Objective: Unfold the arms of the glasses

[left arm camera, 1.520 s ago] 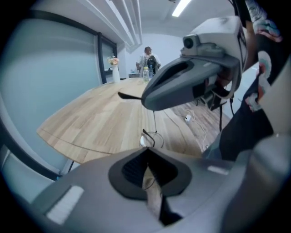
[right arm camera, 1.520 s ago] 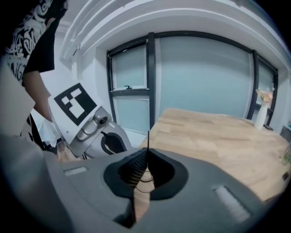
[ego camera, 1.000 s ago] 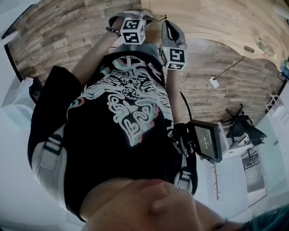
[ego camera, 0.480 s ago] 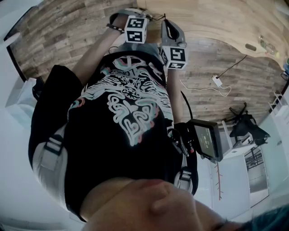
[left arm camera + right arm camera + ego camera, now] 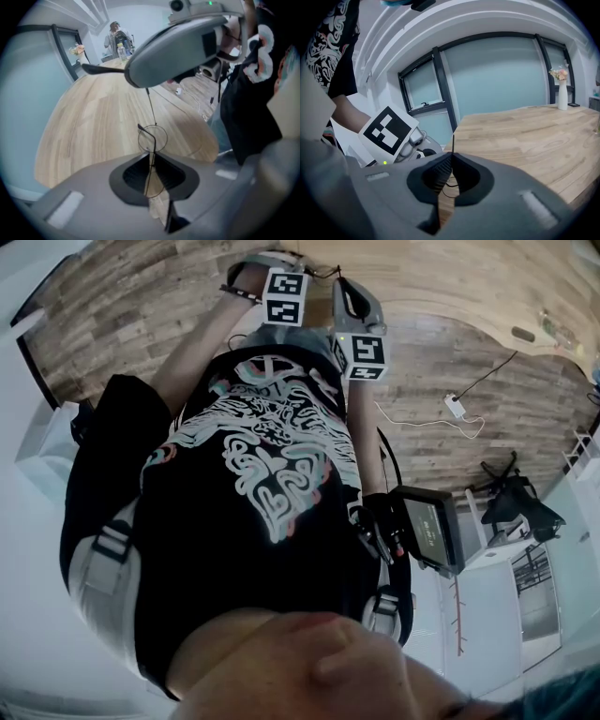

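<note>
The glasses are thin round wire frames. My left gripper is shut on them near the bridge, with one lens ring above the jaws and the other between them. One thin arm runs up from the frame to my right gripper, whose grey body fills the top of the left gripper view. In the right gripper view my right gripper is shut on that arm, whose tip pokes out above the jaws. In the head view only the marker cubes show, close together over the table edge.
A light wooden table with a curved edge lies under both grippers. A vase of flowers stands at its far side, and a person sits at its far end. A cable with an adapter lies on the wood floor.
The left gripper's cube has shifted slightly and rolled a little in the head view. The right gripper has kept still.
</note>
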{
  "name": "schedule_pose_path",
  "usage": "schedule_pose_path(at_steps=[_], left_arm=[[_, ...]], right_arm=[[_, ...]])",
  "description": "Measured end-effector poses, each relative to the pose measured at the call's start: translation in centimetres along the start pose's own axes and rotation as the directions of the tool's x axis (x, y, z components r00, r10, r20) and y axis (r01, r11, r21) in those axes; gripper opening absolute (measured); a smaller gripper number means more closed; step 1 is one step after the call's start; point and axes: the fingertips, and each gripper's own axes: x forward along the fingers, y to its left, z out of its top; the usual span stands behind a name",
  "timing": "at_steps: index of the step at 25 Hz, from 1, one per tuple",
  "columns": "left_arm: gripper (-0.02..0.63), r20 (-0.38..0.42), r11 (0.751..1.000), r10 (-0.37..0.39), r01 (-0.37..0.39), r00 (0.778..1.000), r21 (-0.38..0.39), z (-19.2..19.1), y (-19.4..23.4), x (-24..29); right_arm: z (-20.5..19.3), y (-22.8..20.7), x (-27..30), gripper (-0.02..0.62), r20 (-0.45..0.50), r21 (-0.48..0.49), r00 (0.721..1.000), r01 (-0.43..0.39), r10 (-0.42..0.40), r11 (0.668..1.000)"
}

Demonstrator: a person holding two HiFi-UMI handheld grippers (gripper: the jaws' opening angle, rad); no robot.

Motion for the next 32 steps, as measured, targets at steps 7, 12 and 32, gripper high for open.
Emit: schedule_pose_path(at_steps=[7,12,32], left_arm=[[0.022,-0.042,0.998,-0.016,0.018,0.999,0.056,0.0,-0.3,0.5],[0.002,-0.087,0.993,-0.053,0.062,0.995,0.103,0.1,-0.5,0.8],[-0.005,0.21,0.993,-0.027,0.051,0.977,-0.111,1.8,0.9,-3.5]], right_arm=[[-0.4,-0.1,-0.1,0.006,-0.004,0.006,1.0,0.001,-0.001,1.0],[-0.3,-0.1,0.1,0.006,0.001,0.003,1.0,0.007,-0.007,1.0],[-0.1,-2.2,-0.7,0.006,0.028,0.086,0.997,0.063,-0.066,0.994]])
